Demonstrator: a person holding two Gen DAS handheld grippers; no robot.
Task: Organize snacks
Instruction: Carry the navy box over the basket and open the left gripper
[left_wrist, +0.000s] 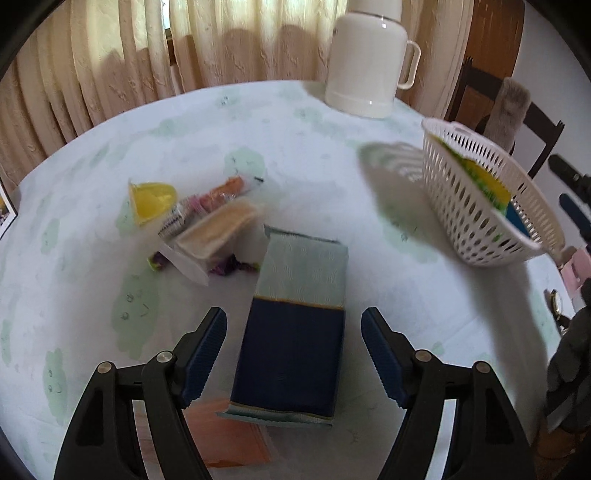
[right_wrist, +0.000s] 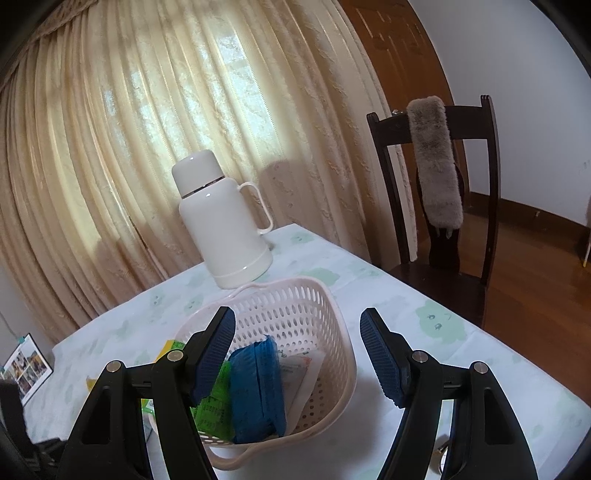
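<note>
A dark blue and pale green snack pack (left_wrist: 295, 332) lies flat on the table between the fingers of my open left gripper (left_wrist: 293, 354), which do not touch it. Beyond it lie a yellow jelly cup (left_wrist: 153, 199), a beige wafer pack (left_wrist: 218, 229) and small purple candies (left_wrist: 229, 266). The white perforated basket (left_wrist: 480, 206) stands at the right and holds green and yellow packs. In the right wrist view my open, empty right gripper (right_wrist: 297, 354) hovers over the basket (right_wrist: 332, 332), which holds a blue pack (right_wrist: 258, 387), a green pack (right_wrist: 214, 406) and a white pack.
A white thermos jug (right_wrist: 225, 221) stands at the table's far side before the curtain. A dark wooden chair (right_wrist: 443, 221) with a grey fur cover stands at the right. An orange flat pack (left_wrist: 229, 435) lies under the blue pack. A photo frame (right_wrist: 27, 365) stands at the left.
</note>
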